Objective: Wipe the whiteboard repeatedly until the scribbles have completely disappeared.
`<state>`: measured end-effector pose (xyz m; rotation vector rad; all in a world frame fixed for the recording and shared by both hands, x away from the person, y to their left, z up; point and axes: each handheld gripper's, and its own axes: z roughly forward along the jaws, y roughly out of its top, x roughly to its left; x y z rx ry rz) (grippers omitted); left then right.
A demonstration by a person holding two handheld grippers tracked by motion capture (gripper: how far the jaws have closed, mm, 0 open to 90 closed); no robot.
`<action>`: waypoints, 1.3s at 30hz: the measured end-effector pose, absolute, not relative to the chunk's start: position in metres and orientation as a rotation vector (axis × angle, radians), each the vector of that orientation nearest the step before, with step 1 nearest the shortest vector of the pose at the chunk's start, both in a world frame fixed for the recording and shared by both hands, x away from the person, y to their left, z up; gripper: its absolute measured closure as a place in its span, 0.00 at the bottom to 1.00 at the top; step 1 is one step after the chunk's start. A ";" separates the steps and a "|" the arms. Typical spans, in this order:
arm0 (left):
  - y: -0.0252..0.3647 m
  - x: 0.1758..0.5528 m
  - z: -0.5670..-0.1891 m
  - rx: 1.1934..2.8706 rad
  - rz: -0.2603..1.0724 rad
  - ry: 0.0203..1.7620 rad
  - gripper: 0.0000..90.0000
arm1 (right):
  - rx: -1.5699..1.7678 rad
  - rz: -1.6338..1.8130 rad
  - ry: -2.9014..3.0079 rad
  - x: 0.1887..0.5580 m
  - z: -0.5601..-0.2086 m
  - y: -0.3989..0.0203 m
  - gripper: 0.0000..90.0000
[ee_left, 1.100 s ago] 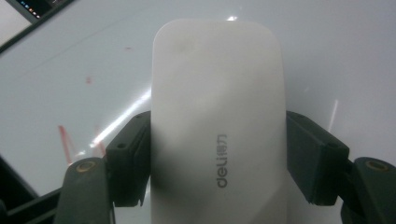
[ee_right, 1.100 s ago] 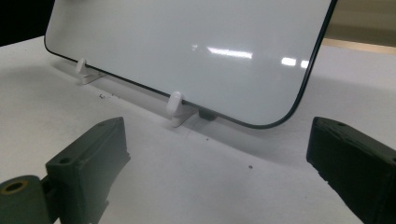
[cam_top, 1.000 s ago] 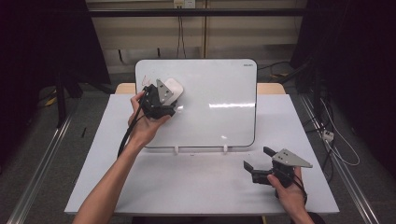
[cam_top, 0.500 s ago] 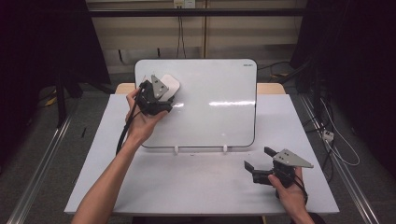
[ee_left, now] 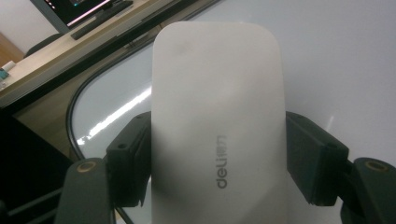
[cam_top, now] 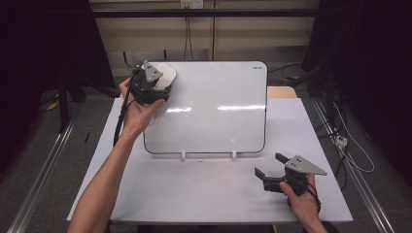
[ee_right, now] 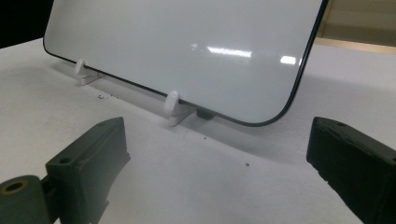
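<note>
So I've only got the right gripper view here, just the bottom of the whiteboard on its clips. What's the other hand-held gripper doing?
Observer: The left hand-held gripper is at the whiteboard's top left corner, clamped on a white eraser.
Operator: Is the eraser marked?
Observer: Yes, grey "deli" lettering runs along its back, between the jaws.
Operator: And is my own gripper holding anything?
Observer: No. The right hand-held gripper is open, low over the table near its front right, short of the board.
</note>
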<state>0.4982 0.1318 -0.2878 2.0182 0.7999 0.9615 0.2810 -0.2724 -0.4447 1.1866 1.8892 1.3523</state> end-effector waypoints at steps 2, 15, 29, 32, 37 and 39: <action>0.133 0.499 -0.286 2.014 0.969 0.812 0.35 | 1.186 1.353 1.889 0.281 -0.445 -0.272 0.06; 0.125 0.494 -0.290 2.063 1.016 0.775 0.35 | 1.186 1.350 1.888 0.280 -0.445 -0.272 0.06; 0.108 0.467 -0.320 2.132 1.005 0.676 0.35 | 1.185 1.354 1.890 0.281 -0.445 -0.271 0.06; 0.108 0.465 -0.321 2.124 1.007 0.676 0.34 | 1.185 1.353 1.892 0.281 -0.445 -0.271 0.06; 0.112 0.466 -0.322 2.108 0.996 0.674 0.35 | 1.183 1.350 1.889 0.281 -0.445 -0.272 0.06; 0.114 0.466 -0.321 2.109 0.990 0.681 0.35 | 1.189 1.350 1.887 0.281 -0.445 -0.273 0.06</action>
